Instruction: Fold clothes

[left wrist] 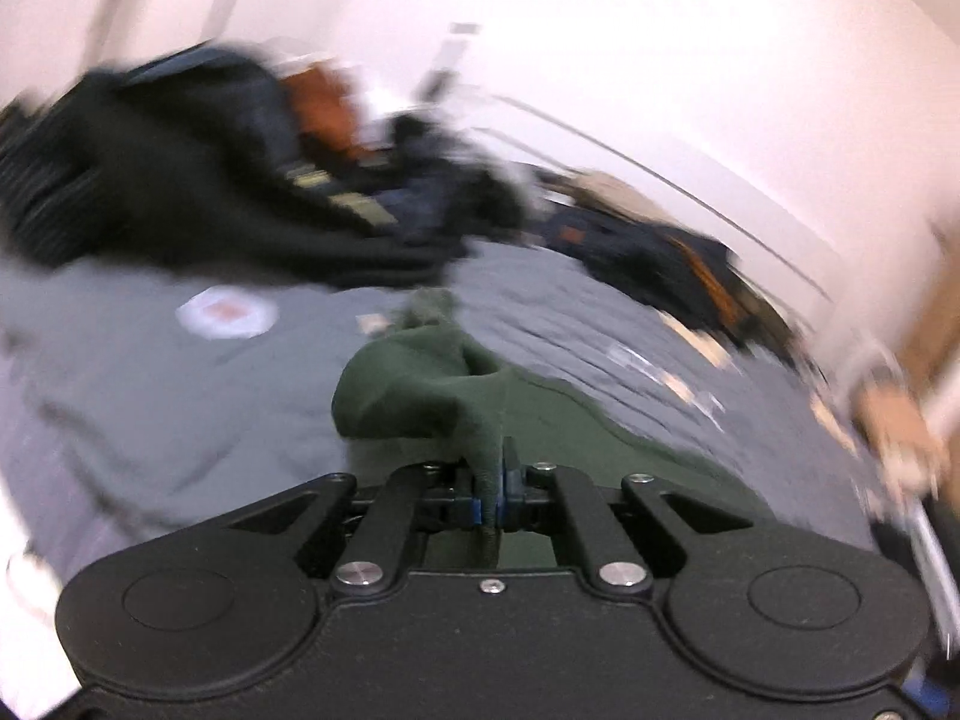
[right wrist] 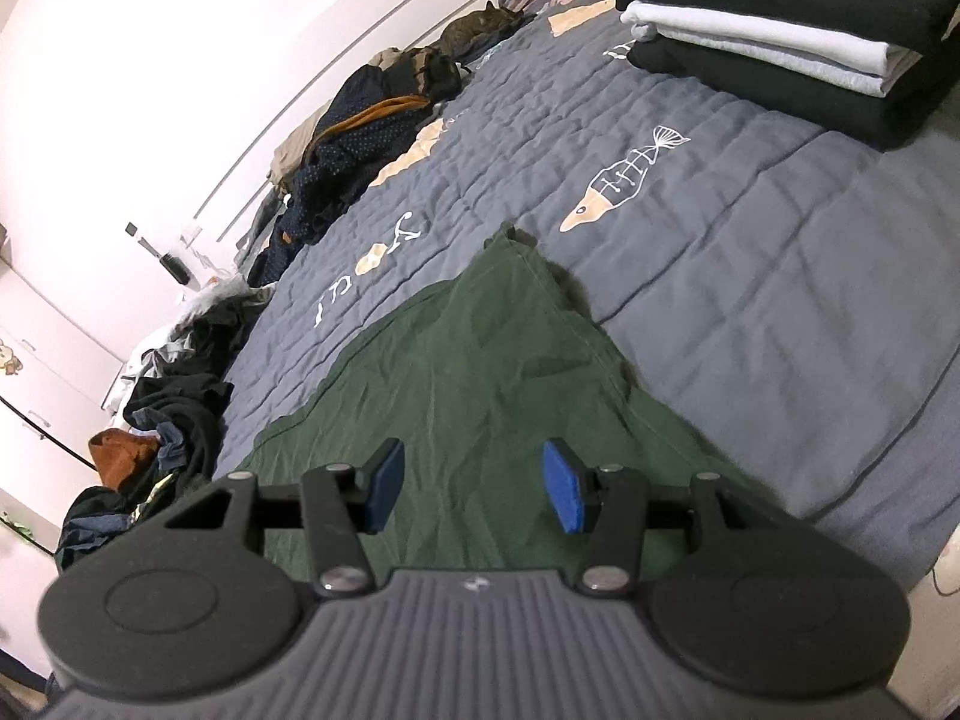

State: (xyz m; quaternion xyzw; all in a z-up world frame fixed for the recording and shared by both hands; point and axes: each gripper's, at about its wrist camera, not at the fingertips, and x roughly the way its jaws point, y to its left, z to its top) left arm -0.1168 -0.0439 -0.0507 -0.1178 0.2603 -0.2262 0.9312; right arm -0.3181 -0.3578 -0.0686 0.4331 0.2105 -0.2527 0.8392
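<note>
left gripper (left wrist: 497, 468) – jaws pinched on a bunched fold of the green garment (left wrist: 420, 384), lifted clear of the bed | right gripper (right wrist: 474, 486) – jaws wide, holding nothing, hovering over the garment's flat part, its corner running away ahead | grey quilt (right wrist: 750, 276) – unfolded heap (right wrist: 174, 408) left, folded stack (right wrist: 780, 42) far right

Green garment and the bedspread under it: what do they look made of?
Green garment: looks like thin matte woven cotton; it shows fine creases and a stitched hem, and bunches softly in the left hand-held gripper. Bedspread: probably quilted cotton, matte grey-blue, with puffy stitched rows and printed fish.
</note>
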